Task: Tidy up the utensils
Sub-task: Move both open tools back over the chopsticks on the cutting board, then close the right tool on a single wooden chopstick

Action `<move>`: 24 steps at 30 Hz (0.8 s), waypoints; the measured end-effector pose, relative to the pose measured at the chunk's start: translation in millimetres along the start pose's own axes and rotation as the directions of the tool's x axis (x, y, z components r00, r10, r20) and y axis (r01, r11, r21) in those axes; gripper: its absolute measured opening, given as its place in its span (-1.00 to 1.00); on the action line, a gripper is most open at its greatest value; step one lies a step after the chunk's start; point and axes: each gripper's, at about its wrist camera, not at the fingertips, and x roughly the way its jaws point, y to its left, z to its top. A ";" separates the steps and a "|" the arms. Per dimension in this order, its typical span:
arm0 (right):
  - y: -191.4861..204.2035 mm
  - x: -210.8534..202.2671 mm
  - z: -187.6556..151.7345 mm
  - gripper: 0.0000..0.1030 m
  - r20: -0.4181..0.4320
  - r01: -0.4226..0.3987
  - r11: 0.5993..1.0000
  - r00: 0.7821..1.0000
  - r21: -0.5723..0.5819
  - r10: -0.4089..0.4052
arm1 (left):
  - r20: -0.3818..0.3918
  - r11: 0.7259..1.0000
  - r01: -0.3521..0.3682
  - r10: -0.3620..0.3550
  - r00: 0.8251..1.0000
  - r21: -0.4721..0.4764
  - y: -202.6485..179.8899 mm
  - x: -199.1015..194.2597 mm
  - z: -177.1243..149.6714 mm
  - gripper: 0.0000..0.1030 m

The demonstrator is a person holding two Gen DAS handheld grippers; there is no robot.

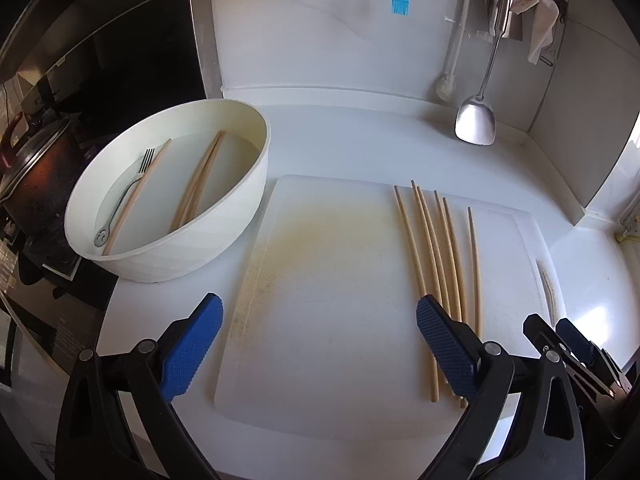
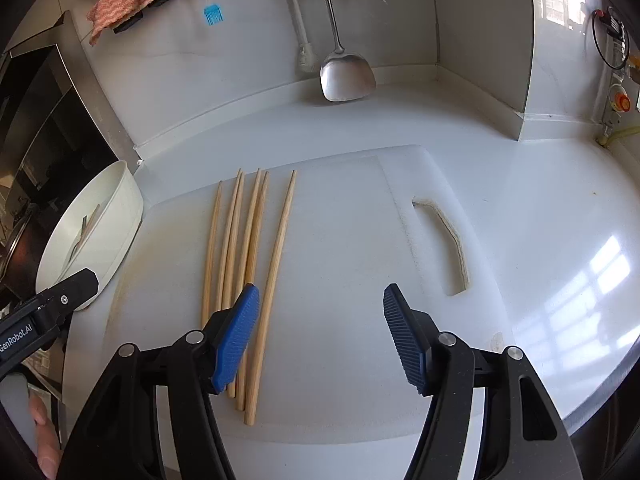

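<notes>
Several wooden chopsticks (image 1: 438,264) lie side by side on the white cutting board (image 1: 328,280); they also show in the right wrist view (image 2: 248,248). A round white basin (image 1: 240,216) to the left holds a metal fork (image 1: 128,196) and three more chopsticks (image 1: 198,184). My left gripper (image 1: 320,344) is open and empty above the board's near part, its right finger over the chopsticks' near ends. My right gripper (image 2: 320,332) is open and empty, just right of the chopsticks on the board (image 2: 352,240). The basin shows at the left (image 2: 116,216).
A metal spatula (image 1: 476,120), a white brush (image 1: 448,84) and a blue silicone brush (image 1: 400,2) hang on the back wall. A dark pot (image 1: 36,184) stands on the stove at the left. The board has a handle slot (image 2: 448,240) at its right.
</notes>
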 end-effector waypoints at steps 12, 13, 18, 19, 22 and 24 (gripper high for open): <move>8.1 36.1 -3.6 0.20 0.039 0.037 0.999 0.999 -0.039 -0.036 | 0.052 1.000 0.026 -0.025 0.998 -0.017 -5.4 43.5 -8.9 0.86; 9.2 37.0 -3.3 0.20 0.039 0.037 0.999 0.999 -0.038 -0.036 | 0.047 0.999 0.027 -0.026 0.999 -0.019 -5.0 45.9 -8.6 0.86; 16.9 42.0 -2.5 0.20 0.038 0.042 0.997 0.998 -0.061 -0.039 | 0.043 0.999 0.029 -0.027 0.999 -0.030 -2.0 49.4 -8.5 0.86; 18.4 42.5 -2.4 0.20 0.042 0.044 0.997 0.998 -0.066 -0.042 | 0.042 0.999 0.030 -0.029 0.999 -0.033 -1.3 49.8 -8.2 0.86; 22.7 44.1 -2.1 0.20 0.051 0.060 0.994 0.997 -0.087 -0.056 | 0.033 0.999 0.034 -0.032 0.999 -0.040 -0.7 51.7 -8.1 0.86; 25.1 45.6 -2.5 0.20 0.055 0.076 0.992 0.996 -0.102 -0.070 | 0.033 0.999 0.036 -0.035 0.999 -0.041 -1.3 52.2 -8.4 0.86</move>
